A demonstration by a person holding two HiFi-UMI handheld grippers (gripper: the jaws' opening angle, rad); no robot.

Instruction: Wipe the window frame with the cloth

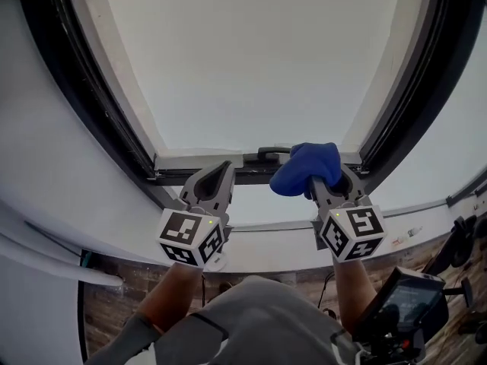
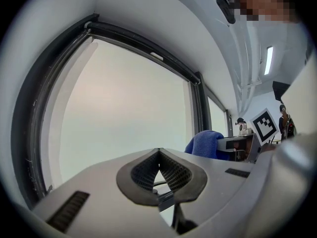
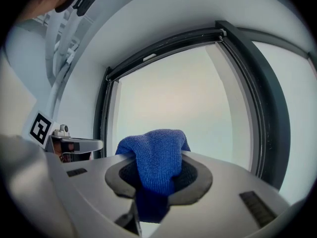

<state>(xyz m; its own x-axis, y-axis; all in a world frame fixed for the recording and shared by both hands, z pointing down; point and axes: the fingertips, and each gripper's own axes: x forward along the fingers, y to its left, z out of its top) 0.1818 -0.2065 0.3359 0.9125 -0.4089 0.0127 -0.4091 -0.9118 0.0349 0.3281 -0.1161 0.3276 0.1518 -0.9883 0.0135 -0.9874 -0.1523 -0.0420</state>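
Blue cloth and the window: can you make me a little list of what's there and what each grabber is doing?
Cloth: blue, bunched up, pinched between the right gripper's jaws
Right gripper: shut on the cloth, held up near the window's lower edge
Left gripper: jaws together, nothing between them, beside the right gripper
Window frame: dark, around a bright pale pane
Cloth touching the frame: cannot tell from these views

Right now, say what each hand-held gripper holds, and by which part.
Right hand-held gripper: the blue cloth, pinched at a bunched fold, the rest humped over the jaws. Left hand-held gripper: shut, empty.
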